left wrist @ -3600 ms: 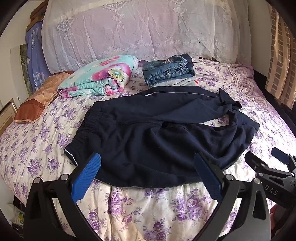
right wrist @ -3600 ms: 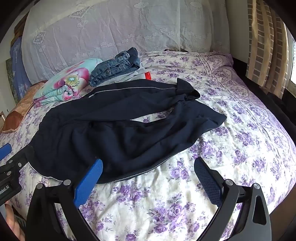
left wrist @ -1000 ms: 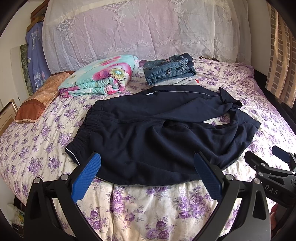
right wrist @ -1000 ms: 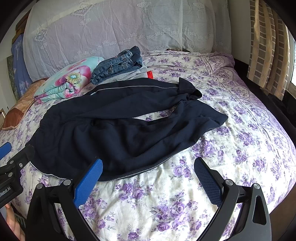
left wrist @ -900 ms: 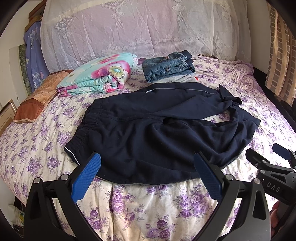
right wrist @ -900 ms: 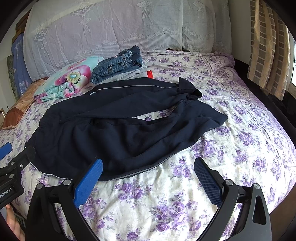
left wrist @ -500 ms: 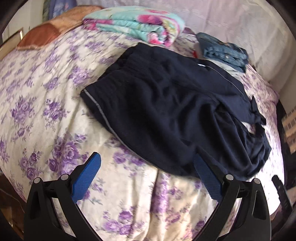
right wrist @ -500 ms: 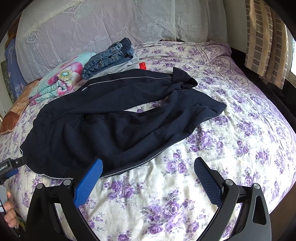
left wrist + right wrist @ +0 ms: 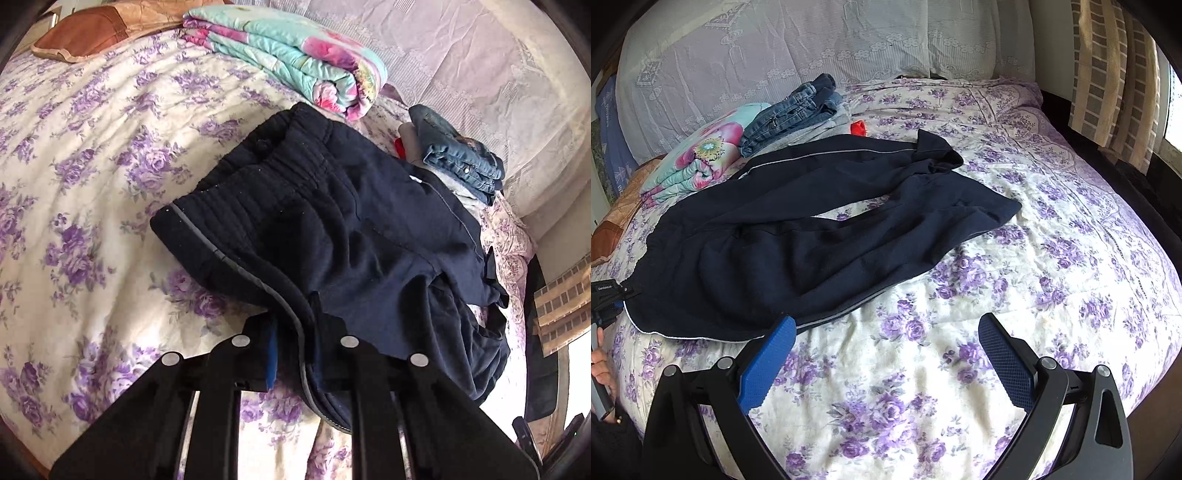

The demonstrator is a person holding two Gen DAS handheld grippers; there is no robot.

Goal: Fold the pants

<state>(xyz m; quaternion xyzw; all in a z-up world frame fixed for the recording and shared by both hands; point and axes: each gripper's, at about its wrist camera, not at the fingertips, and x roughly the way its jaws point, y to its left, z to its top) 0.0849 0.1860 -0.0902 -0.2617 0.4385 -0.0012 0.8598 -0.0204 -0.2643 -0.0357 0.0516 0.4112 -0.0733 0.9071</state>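
Dark navy pants (image 9: 798, 236) with a thin grey side stripe lie spread and rumpled across the bed, waistband to the left, legs to the right. My left gripper (image 9: 293, 325) is shut on the pants (image 9: 351, 236) at the near side seam, just below the waistband. It also shows at the left edge of the right wrist view (image 9: 607, 295). My right gripper (image 9: 886, 354) is open and empty over bare bedspread, just in front of the pants' near edge.
The bed has a purple-flowered spread (image 9: 1052, 266). A folded floral quilt (image 9: 701, 162), a stack of folded jeans (image 9: 790, 110) and a small red item (image 9: 858, 128) lie behind the pants. A brown cushion (image 9: 85, 35) sits far left. Curtains (image 9: 1115, 74) hang at right.
My left gripper has swung left, dropped to the pants' near edge by the waistband and shut on it. My right gripper has moved slightly closer and stays open.
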